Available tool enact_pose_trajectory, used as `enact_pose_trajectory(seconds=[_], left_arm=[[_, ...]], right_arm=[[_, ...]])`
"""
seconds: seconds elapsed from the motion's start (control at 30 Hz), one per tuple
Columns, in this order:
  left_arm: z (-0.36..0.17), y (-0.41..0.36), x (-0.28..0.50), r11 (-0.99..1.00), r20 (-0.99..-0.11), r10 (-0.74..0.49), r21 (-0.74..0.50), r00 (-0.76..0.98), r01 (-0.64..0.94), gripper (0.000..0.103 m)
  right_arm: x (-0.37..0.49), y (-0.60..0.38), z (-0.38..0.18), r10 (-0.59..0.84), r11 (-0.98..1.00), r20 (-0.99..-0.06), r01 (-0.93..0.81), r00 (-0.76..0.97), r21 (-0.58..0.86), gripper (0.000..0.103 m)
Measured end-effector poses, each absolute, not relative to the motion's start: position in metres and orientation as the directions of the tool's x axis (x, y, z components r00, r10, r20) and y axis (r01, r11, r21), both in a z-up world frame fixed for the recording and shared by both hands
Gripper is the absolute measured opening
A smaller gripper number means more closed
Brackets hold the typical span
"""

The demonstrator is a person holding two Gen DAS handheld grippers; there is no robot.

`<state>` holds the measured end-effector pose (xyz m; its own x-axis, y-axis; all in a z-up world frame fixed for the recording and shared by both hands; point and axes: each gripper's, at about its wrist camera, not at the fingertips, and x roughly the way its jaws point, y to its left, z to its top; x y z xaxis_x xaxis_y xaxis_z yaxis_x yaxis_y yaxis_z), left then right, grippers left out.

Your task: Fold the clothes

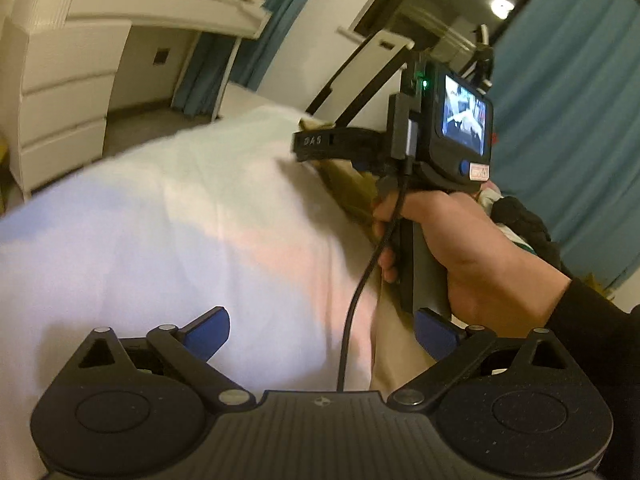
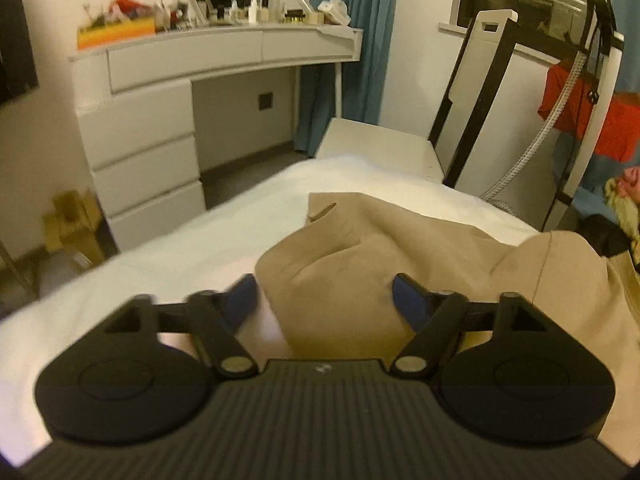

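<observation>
Tan garment (image 2: 360,264) is soft, matt cloth; the bed (image 2: 192,256) sheet is smooth white fabric; fingers (image 2: 408,300) carry blue plastic pads.

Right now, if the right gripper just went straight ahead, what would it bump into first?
Probably the beige garment. The right gripper is open and aimed at that crumpled cloth on the white bed. Exact depth is hard to judge.

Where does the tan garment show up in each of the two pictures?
Left wrist view: the tan garment is right of center, mostly hidden behind the hand holding the other tool.
Right wrist view: it lies rumpled, center and right, on the white bed.
Shared landmark: the white dressing table.
</observation>
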<state>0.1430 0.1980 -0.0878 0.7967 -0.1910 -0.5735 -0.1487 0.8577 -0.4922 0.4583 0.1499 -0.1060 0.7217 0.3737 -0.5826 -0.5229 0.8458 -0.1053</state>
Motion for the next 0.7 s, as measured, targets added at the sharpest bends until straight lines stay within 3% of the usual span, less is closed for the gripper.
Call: enact_pose_trajectory(seconds=[0.03, 0.07, 0.1, 0.27, 0.4, 0.53, 0.7], left_arm=[[-0.087, 0.197, 0.143, 0.855, -0.57, -0.198, -0.498, 0.797, -0.144, 0.098], [-0.086, 0.196, 0.142, 0.854, -0.565, -0.215, -0.504, 0.797, -0.126, 0.098], [-0.086, 0.194, 0.142, 0.854, -0.559, -0.238, -0.51, 0.794, -0.104, 0.099], [-0.079, 0.18, 0.136, 0.849, -0.531, -0.325, -0.529, 0.783, -0.007, 0.1], [-0.068, 0.164, 0.125, 0.866, -0.504, -0.36, -0.494, 0.785, 0.08, 0.1], [-0.067, 0.149, 0.117, 0.847, -0.491, -0.433, -0.508, 0.756, 0.156, 0.1], [-0.073, 0.126, 0.119, 0.852, -0.5, -0.457, -0.483, 0.735, 0.201, 0.1]], right_arm=[[0.461, 0.149, -0.105, 0.358, 0.851, -0.579, -0.511, 0.733, -0.121, 0.023], [0.463, 0.146, -0.103, 0.342, 0.859, -0.572, -0.494, 0.745, -0.13, 0.012], [0.464, 0.14, -0.098, 0.333, 0.872, -0.558, -0.473, 0.76, -0.124, 0.008], [0.446, 0.081, -0.049, 0.286, 0.933, -0.362, -0.344, 0.887, -0.106, 0.006], [0.432, 0.006, -0.018, 0.187, 0.979, -0.275, -0.202, 0.943, -0.03, 0.006], [0.423, -0.078, -0.015, 0.088, 0.995, -0.25, -0.073, 0.964, 0.068, 0.006], [0.427, -0.165, -0.062, -0.007, 0.981, -0.347, 0.072, 0.938, 0.177, 0.006]])
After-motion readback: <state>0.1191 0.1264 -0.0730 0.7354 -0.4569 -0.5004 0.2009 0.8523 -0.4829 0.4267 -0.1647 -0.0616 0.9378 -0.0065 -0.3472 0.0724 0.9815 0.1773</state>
